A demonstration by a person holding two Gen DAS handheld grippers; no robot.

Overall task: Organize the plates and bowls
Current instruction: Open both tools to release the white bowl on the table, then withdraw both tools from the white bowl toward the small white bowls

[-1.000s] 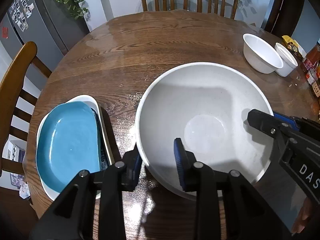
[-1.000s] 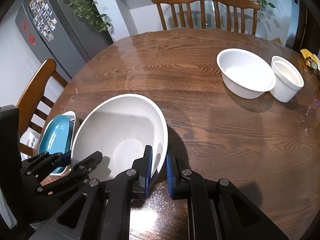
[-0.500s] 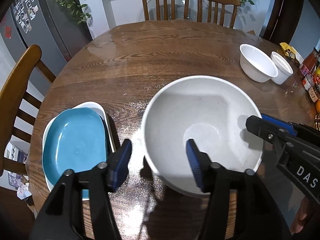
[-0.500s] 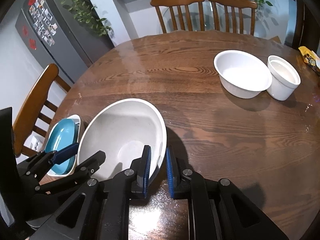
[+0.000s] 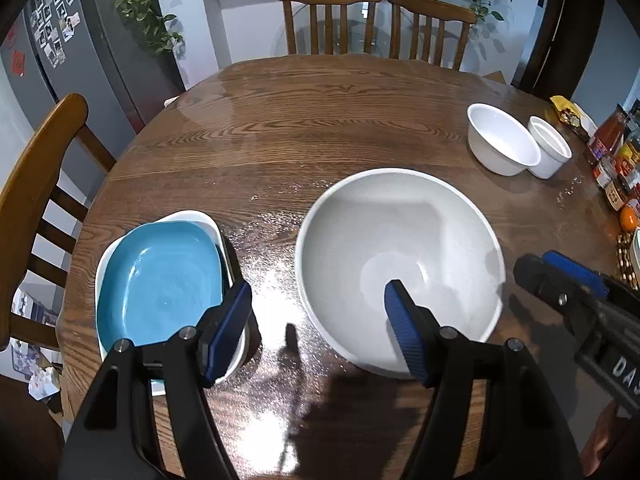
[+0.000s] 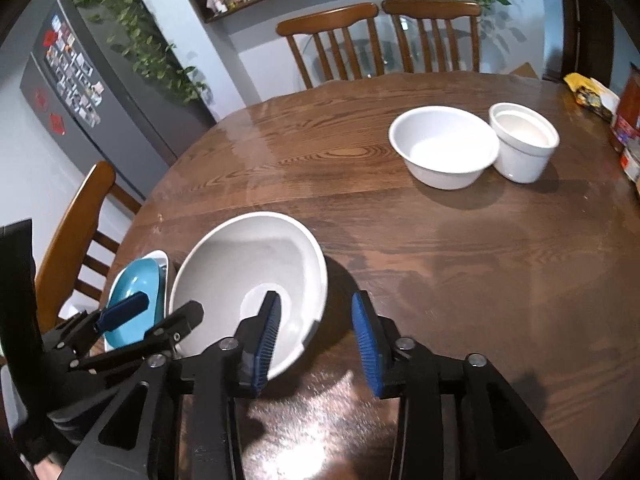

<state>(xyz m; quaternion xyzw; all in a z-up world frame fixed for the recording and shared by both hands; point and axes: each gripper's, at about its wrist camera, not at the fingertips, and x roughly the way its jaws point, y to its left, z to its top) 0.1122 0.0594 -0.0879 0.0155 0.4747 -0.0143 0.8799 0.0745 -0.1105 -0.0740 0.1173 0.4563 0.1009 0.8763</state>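
A large pale grey bowl (image 5: pixel 400 248) (image 6: pixel 240 264) rests on the round wooden table (image 5: pixel 320 128). My left gripper (image 5: pixel 316 332) (image 6: pixel 156 314) is opening, its pads clear on either side of the bowl's near-left rim. The right gripper (image 6: pixel 316 340) (image 5: pixel 548 270) is opening too, and the bowl's right rim runs untouched between its pads. Left of the bowl, a blue plate (image 5: pixel 160 280) (image 6: pixel 136 284) lies stacked in a white dish (image 5: pixel 218 232). A white bowl (image 6: pixel 444 148) (image 5: pixel 500 144) and a small white cup (image 6: pixel 524 144) (image 5: pixel 550 148) stand at the far right.
Bottles and jars (image 5: pixel 612 148), an orange (image 5: pixel 628 218) and a yellow packet (image 6: pixel 588 92) crowd the table's right edge. Wooden chairs stand on the left (image 5: pixel 36 184) and behind the table (image 5: pixel 328 20). A grey fridge (image 6: pixel 72 88) and a hanging plant fill the back left.
Both grippers were shut on the large bowl's rim; both have let go and spread their jaws. Both cameras have pulled back a little. The bowl stays put.
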